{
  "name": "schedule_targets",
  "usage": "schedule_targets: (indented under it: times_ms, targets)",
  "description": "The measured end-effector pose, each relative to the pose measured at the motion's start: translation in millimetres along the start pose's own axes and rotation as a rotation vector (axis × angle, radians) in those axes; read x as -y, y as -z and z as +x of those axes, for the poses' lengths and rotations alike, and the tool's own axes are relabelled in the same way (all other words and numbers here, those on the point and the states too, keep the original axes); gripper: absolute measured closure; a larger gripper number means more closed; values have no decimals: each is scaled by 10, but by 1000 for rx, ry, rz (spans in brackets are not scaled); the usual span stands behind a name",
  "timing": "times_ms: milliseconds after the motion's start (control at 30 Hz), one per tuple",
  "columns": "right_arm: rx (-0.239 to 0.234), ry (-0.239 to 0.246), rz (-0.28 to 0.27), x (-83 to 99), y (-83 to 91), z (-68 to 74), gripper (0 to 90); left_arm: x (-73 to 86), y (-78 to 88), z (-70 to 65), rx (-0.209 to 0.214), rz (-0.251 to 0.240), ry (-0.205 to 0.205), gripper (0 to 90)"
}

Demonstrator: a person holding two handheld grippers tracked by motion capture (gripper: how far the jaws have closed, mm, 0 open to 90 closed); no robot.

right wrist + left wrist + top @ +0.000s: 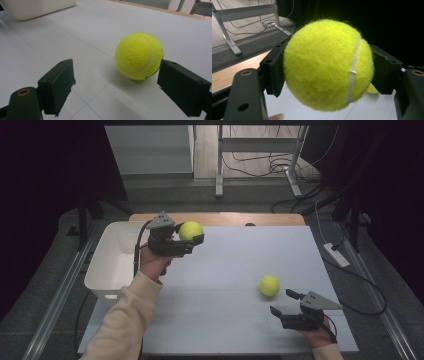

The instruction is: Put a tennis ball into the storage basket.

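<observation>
Yellow-green tennis ball (190, 230) sits pinched between the jaws of the left hand-held gripper (190, 239), lifted off the white surface (235, 265) near its far left part, just right of the white bin (107, 265). In the left gripper view the held ball (328, 65) bulges out past both black pads (274, 72), which press on its sides; white seam runs down its right half. Left hand (151, 262) and cream sleeve (125, 320) come in from the bottom left, cable trailing from the gripper body, grey three-cornered plate (161, 221) on top.

Second tennis ball (269, 285) rests on the surface, right of centre, well apart from the held one. Right hand-held gripper (284, 302) sits low at the near right, jaws spread wide, pointing toward that ball but just short of it. In the right gripper view the second ball (139, 56) lies ahead of the jaws, closer to the right-hand pad (183, 87), which overlaps its edge in the picture; contact cannot be told. Left-hand pad (57, 85) is well clear of it. Bin corner (37, 7) shows at top left there.

Wooden strip (215, 218) edges the far side of the surface.
</observation>
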State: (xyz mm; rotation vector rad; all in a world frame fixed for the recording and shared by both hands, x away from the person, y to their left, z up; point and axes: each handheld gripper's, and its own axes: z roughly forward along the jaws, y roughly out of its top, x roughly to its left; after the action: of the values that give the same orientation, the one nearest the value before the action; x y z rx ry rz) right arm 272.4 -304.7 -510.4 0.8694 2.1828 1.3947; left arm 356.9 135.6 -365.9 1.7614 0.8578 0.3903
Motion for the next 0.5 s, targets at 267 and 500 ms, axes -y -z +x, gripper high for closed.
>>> schedule_targets:
  times_ms: [267,500]
  targets:
    - [-1,0,-1,0,-1,0,142,-20,42,20,-12,-6,0,265]
    - [-1,0,-1,-1,-2,1,142,-47,91,39,-26,-11,-5,265]
